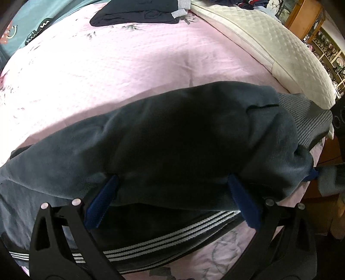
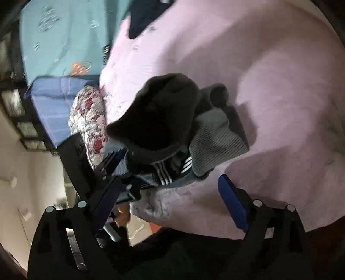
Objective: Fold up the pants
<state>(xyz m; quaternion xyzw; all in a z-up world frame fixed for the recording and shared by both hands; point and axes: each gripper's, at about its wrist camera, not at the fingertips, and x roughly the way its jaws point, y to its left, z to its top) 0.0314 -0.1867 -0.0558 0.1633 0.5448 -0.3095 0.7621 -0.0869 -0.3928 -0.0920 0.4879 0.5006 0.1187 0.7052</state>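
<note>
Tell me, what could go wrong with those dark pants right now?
The pants lie bunched near the edge of the pink bedspread, so a tug might drag them off. The left gripper is open, its fingers only pressing the cloth, so the fold may spring back. The right gripper is open and apart from them, giving no support.

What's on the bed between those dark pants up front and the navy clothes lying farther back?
Nothing but bare pink bedspread. The left wrist view shows it running clear from the pants to the navy clothes at the far edge.
</note>
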